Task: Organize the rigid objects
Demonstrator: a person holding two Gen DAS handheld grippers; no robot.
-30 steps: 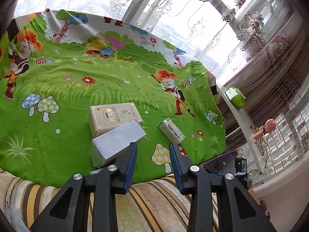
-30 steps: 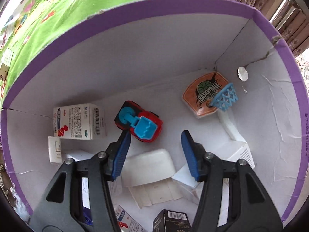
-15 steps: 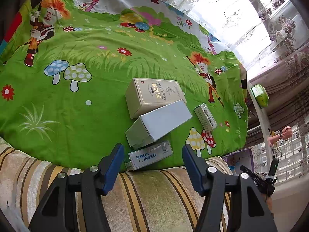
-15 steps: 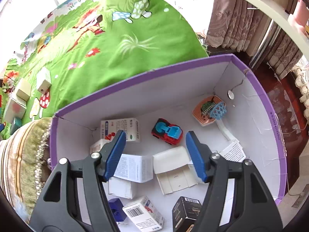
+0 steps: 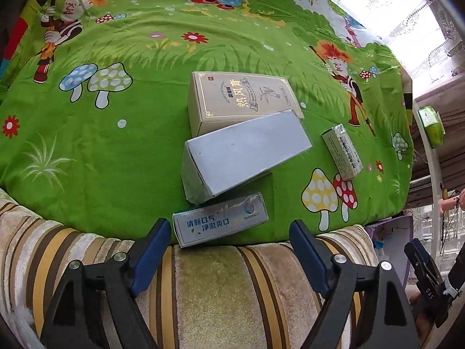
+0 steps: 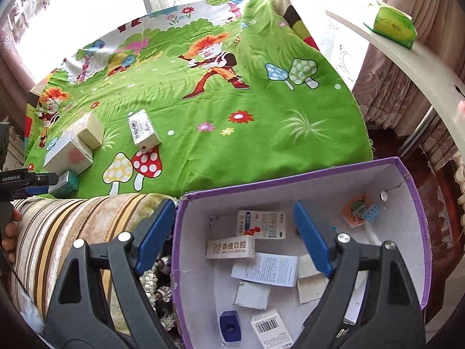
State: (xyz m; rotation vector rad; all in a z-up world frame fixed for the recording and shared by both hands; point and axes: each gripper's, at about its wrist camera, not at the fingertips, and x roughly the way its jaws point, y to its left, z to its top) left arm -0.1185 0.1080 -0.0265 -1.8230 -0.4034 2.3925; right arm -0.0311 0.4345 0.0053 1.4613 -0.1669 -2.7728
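Since a second ago my right gripper [image 6: 234, 232] has lifted out of the purple storage box [image 6: 418, 203] and my left gripper [image 5: 229, 240] has tipped down toward the bed's edge; both sets of jaws are opening wide, nothing gripped. Just ahead of my left fingers lies a flat white toothpaste carton [image 5: 220, 223] with blue lettering, at the rim of the green cartoon sheet [image 5: 116, 151]. Beyond it, a plain grey box [image 5: 244, 157] leans on a beige gold-trimmed box [image 5: 241, 99], a small medicine box [image 5: 343, 152] apart to the right.

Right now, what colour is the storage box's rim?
Purple rim, white inside; clearest in the right wrist view.
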